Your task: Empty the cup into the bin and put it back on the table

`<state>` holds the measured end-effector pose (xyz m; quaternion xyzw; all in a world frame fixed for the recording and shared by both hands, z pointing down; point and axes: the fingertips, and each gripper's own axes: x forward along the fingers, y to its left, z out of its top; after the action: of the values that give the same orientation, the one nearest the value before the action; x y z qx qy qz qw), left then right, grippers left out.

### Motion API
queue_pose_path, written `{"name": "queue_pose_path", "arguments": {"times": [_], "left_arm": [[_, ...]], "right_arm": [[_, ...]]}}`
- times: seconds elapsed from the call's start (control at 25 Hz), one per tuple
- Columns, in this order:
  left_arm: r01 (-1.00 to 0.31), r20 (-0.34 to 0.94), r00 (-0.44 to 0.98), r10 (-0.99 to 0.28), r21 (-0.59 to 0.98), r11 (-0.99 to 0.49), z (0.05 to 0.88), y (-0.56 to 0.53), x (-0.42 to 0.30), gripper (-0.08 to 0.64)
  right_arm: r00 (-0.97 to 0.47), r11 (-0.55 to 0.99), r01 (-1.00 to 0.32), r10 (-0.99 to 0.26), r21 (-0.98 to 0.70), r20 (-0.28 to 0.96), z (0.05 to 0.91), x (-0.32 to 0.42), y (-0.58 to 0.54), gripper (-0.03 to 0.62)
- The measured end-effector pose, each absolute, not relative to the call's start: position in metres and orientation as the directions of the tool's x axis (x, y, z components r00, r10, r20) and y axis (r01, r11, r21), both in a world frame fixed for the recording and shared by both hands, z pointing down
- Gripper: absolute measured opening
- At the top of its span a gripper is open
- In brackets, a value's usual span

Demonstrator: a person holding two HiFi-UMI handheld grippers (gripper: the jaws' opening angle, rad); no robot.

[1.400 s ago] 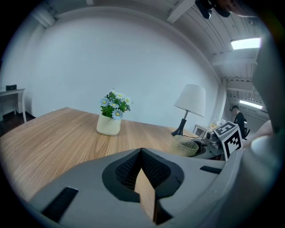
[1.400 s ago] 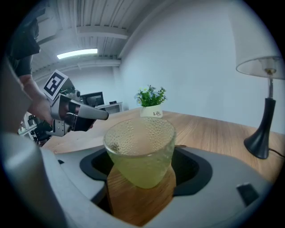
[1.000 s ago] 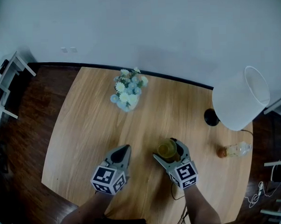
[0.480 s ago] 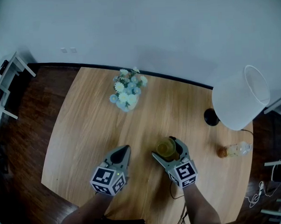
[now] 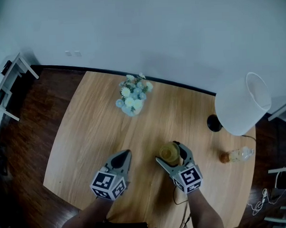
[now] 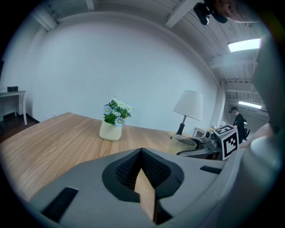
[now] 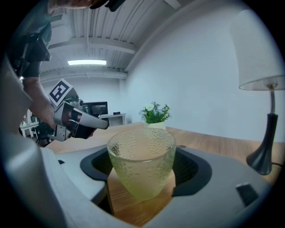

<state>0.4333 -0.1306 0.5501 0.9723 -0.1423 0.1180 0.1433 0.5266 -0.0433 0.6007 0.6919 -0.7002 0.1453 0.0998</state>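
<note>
Hardly anything has shifted; both grippers keep their places. The right gripper (image 5: 170, 153) has its jaws wide around the cup (image 7: 141, 164), which stands on the near table (image 5: 87, 132). The left gripper (image 5: 124, 155) is nearly closed and empty. This looks like the grasp step: next clamp, lift, and find the unseen bin.
</note>
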Motion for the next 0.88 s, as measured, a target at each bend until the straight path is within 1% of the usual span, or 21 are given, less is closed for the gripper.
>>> {"name": "queue_pose_path", "arguments": {"times": [0.28,0.68,0.88], "left_arm": [[-0.298,0.200,0.947,-0.252,0.247,-0.922,0.510,-0.124,0.414,-0.009],[-0.301,0.097,0.953,-0.287,0.202,-0.932,0.443,-0.110,0.373,-0.009],[-0.297,0.041,0.955,-0.295,0.185,-0.937,0.412,-0.100,0.352,-0.009]], "right_arm": [[-0.055,0.039,-0.998,-0.943,-0.056,0.328,0.551,0.511,-0.034,0.391],[-0.075,0.064,-0.997,-0.947,-0.044,0.311,0.484,0.475,-0.013,0.391],[-0.106,0.091,-0.994,-0.947,-0.064,0.303,0.454,0.452,-0.001,0.391]]}}
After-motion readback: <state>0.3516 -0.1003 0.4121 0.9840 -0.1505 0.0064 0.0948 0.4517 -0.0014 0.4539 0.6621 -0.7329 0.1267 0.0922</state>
